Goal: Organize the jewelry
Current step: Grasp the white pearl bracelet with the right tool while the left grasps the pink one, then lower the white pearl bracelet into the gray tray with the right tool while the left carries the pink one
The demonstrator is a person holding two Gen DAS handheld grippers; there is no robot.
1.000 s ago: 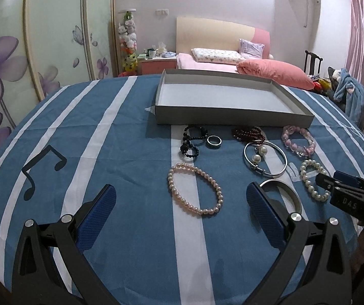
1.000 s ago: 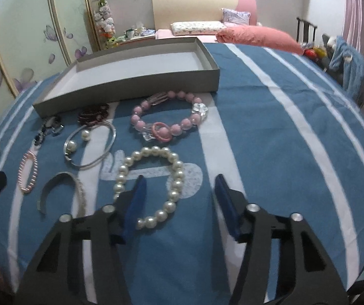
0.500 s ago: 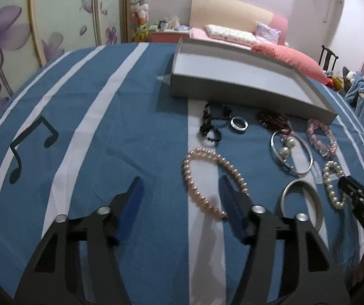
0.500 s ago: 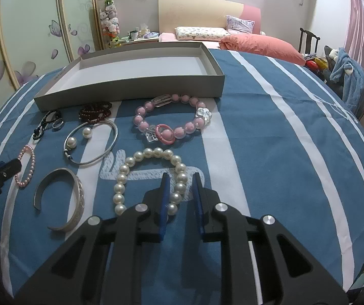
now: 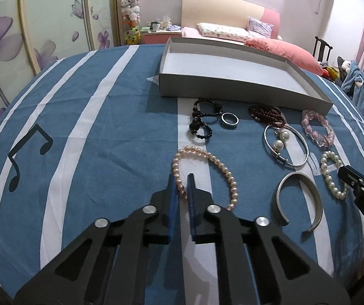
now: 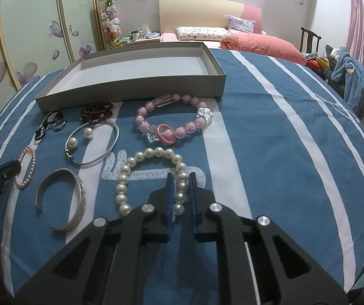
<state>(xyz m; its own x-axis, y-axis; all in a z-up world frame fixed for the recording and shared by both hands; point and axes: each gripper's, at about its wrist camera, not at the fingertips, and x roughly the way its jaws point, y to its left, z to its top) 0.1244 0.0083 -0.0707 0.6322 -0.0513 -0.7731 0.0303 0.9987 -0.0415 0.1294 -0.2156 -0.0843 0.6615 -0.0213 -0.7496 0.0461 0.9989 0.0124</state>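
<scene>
Jewelry lies on a blue-and-white striped cloth in front of an empty grey tray (image 5: 235,86) (image 6: 120,89). My left gripper (image 5: 181,178) is shut on the near left side of a pink pearl bracelet (image 5: 217,165), which still rests on the cloth. My right gripper (image 6: 181,178) is shut on the near right side of a white pearl bracelet (image 6: 131,162) (image 5: 332,175), also lying flat. The right gripper's tip shows at the right edge of the left wrist view, and the left gripper's tip at the left edge of the right wrist view.
Between the bracelets and the tray lie a silver cuff (image 5: 316,198) (image 6: 77,203), a silver bangle with two pearls (image 5: 301,147) (image 6: 105,147), a pink bead bracelet (image 6: 194,124), dark red beads (image 5: 268,113), black beads (image 5: 199,124) and a ring (image 5: 229,120). A bed and wardrobe stand behind.
Both grippers went from wide open to shut. The left one moved forward and down onto the pink pearl bracelet; the right one stayed put and closed on the white pearl bracelet.
</scene>
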